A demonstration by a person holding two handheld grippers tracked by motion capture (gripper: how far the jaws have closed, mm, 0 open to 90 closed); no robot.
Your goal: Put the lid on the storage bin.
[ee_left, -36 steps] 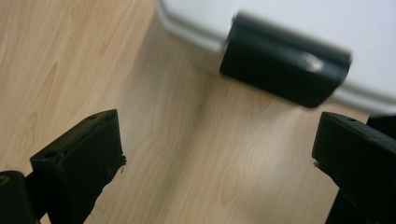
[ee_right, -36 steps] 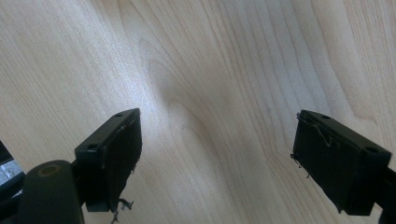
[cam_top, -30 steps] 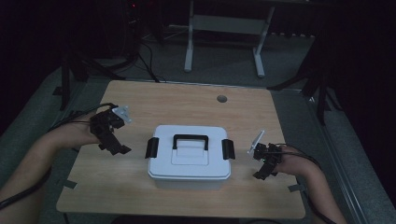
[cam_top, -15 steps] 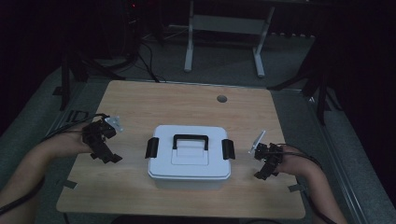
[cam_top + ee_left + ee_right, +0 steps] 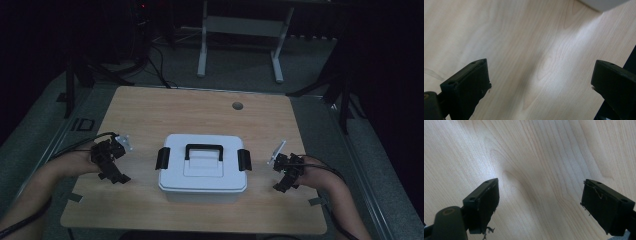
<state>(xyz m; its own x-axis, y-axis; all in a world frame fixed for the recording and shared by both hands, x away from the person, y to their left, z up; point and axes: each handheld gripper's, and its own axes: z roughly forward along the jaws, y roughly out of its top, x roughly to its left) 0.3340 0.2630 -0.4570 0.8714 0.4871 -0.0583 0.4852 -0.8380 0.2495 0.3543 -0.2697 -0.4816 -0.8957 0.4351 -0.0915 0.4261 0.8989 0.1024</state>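
A white box [image 5: 202, 169] with a black handle [image 5: 204, 150] and side clasps sits shut on the table [image 5: 200, 107], between the two tongs. The left gripper [image 5: 114, 172] and right gripper [image 5: 285, 181] hover beside it, jaws wide and empty. This looks like the approach: next, each should close in on its nearest clasp.

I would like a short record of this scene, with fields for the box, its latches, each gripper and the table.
box: white box with a black handle, lid on, at the middle of the table
latches: black, left latch and right latch at the lid's ends
left gripper: open, left of the box, apart from it
right gripper: open, right of the box, apart from it
table: light wood, round hole near its far edge
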